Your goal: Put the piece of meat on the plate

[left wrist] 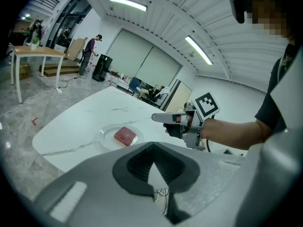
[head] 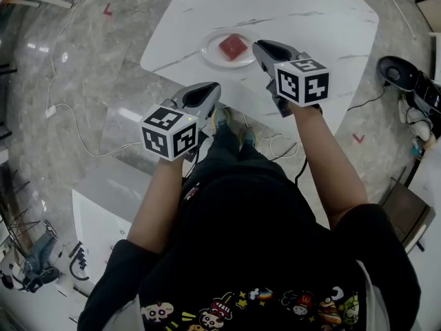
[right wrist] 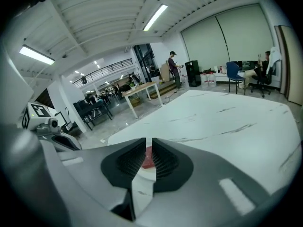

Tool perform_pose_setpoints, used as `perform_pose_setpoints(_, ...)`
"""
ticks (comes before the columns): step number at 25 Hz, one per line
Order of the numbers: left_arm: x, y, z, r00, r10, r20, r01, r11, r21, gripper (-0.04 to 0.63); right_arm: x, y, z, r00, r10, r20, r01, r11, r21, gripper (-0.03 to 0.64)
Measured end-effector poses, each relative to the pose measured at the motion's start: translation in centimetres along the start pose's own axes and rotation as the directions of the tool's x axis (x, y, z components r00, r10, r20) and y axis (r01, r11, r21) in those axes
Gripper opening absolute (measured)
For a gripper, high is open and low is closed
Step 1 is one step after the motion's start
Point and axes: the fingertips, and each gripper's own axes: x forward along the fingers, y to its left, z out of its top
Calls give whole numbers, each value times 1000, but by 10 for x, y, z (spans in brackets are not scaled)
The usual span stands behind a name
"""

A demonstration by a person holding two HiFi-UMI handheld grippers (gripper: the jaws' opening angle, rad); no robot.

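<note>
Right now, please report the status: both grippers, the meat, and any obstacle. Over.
Left gripper shut, empty. Right gripper a narrow slit apart, empty, near the plate. Meat lies on the plate. Nothing seen in the way.

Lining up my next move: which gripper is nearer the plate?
Right. The right gripper sits just beside the plate, over the table; the left gripper hangs back past the table edge, farther from it.
</note>
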Motion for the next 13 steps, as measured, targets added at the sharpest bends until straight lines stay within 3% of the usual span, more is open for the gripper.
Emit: perform_pose_setpoints(13,6,-34,10,1000,21,3,-21,997,68,0,-69,-3,-8,996,6,92,-11,999,49,51)
